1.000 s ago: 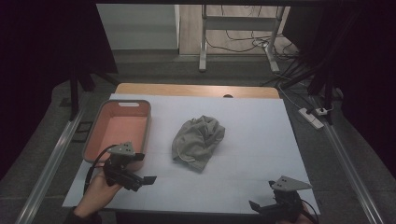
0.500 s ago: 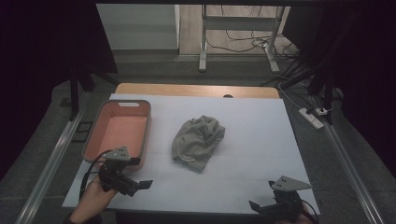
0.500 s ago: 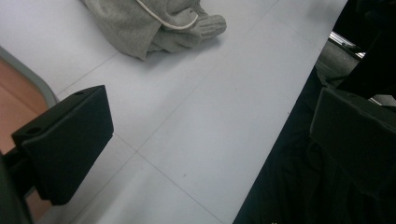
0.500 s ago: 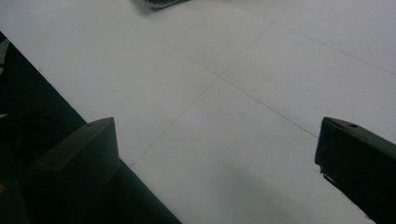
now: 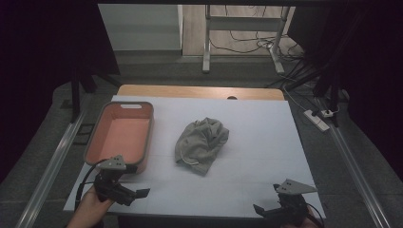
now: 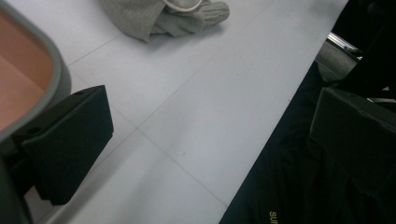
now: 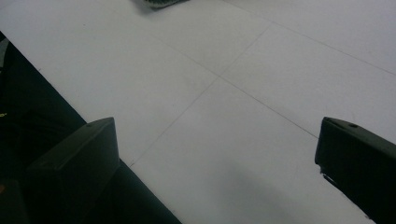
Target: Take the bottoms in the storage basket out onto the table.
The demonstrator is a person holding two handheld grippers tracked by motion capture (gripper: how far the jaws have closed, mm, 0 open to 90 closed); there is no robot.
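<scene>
Cloth (image 5: 201, 144) crumpled mid-table, well ahead of both grippers | left gripper (image 5: 134, 195) jaws spread | right gripper (image 5: 263, 210) jaws spread

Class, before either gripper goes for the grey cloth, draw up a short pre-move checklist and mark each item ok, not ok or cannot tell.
1. Left gripper open: ok, jaws wide apart in its own view.
2. Right gripper open: ok, jaws wide apart, nothing between them.
3. Grey cloth free to take: ok, crumpled mid-table, touching neither gripper.
4. Tray ready to receive: ok, nothing inside it.
5. Left gripper apart from the tray: cannot tell, one jaw sits right by the rim.
6. Cloth caught on anything underneath: cannot tell.
</scene>
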